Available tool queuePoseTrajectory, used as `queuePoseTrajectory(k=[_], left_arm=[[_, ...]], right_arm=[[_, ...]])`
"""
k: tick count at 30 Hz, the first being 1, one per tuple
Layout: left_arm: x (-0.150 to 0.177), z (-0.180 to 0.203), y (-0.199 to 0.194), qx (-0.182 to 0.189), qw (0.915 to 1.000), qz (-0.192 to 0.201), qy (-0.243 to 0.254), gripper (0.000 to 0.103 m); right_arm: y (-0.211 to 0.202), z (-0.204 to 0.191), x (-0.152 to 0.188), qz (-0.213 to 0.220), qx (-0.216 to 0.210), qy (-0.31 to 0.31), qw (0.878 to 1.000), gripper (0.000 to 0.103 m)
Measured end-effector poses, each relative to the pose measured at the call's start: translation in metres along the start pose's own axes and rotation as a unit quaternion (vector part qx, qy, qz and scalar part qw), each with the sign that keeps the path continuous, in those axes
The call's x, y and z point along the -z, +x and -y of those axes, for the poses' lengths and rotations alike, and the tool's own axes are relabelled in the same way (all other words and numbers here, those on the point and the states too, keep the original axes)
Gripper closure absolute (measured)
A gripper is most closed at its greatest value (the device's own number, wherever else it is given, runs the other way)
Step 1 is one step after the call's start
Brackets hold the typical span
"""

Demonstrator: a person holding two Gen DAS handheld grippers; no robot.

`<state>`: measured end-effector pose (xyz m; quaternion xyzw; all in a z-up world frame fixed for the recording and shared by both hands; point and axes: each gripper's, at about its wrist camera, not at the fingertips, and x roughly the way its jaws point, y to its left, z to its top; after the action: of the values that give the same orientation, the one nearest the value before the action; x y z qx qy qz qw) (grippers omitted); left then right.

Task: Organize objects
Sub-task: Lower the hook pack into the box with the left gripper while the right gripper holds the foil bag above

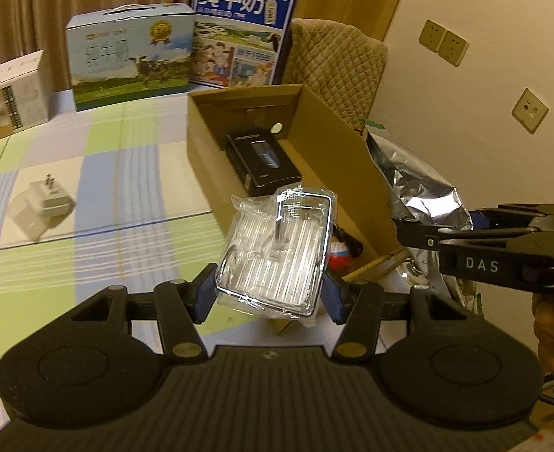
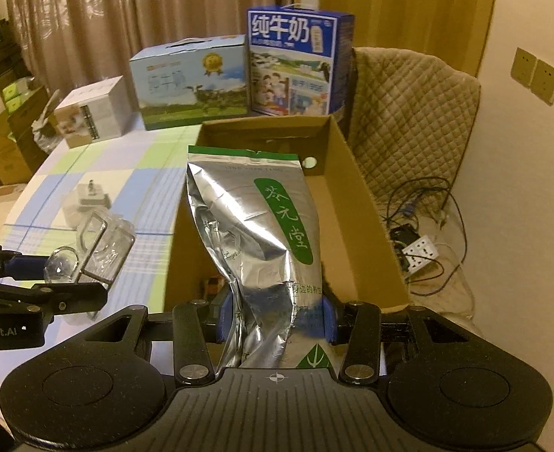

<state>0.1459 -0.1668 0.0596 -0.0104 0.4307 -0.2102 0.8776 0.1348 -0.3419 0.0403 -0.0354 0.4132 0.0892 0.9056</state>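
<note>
Two loads are up at once: the left gripper (image 1: 271, 293) has its blue pads closed on a clear plastic case (image 1: 277, 248) in crinkled wrap, held just short of the near wall of the cardboard box (image 1: 326, 143), and the right gripper (image 2: 275, 318) pinches the lower part of a silver foil pouch (image 2: 254, 233) over the box's open top. Best to lower the pouch first, then bring the case in beside the black box (image 1: 263, 164) lying further in. Beyond, a white plug adapter (image 1: 45, 203) waits on the checked tablecloth (image 1: 100, 226).
</note>
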Motion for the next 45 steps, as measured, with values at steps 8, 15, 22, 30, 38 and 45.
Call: queuePoseTrajectory(k=[8, 15, 22, 30, 38, 45], left_arm=[[-0.014, 0.02, 0.025, 0.012, 0.9999, -0.008, 0.005, 0.052], [-0.025, 0.03, 0.045, 0.018, 0.9997, -0.013, 0.009, 0.052], [-0.03, 0.034, 0.061, 0.022, 0.9995, -0.02, 0.012, 0.051], [-0.034, 0.036, 0.076, 0.021, 0.9993, -0.026, 0.014, 0.051], [-0.039, 0.04, 0.082, 0.019, 0.9994, -0.025, 0.017, 0.051], [-0.045, 0.033, 0.083, 0.008, 0.9998, -0.014, 0.012, 0.036]], right_arm=[[0.007, 0.021, -0.013, 0.001, 0.007, 0.006, 1.0, 0.061], [0.02, 0.035, -0.02, -0.004, 0.009, 0.01, 1.0, 0.061], [0.031, 0.046, -0.026, -0.006, 0.009, 0.016, 1.0, 0.061], [0.038, 0.052, -0.029, -0.004, 0.01, 0.024, 1.0, 0.061], [0.04, 0.057, -0.03, -0.002, 0.01, 0.028, 1.0, 0.061], [0.038, 0.059, -0.03, 0.001, 0.01, 0.03, 0.999, 0.061]])
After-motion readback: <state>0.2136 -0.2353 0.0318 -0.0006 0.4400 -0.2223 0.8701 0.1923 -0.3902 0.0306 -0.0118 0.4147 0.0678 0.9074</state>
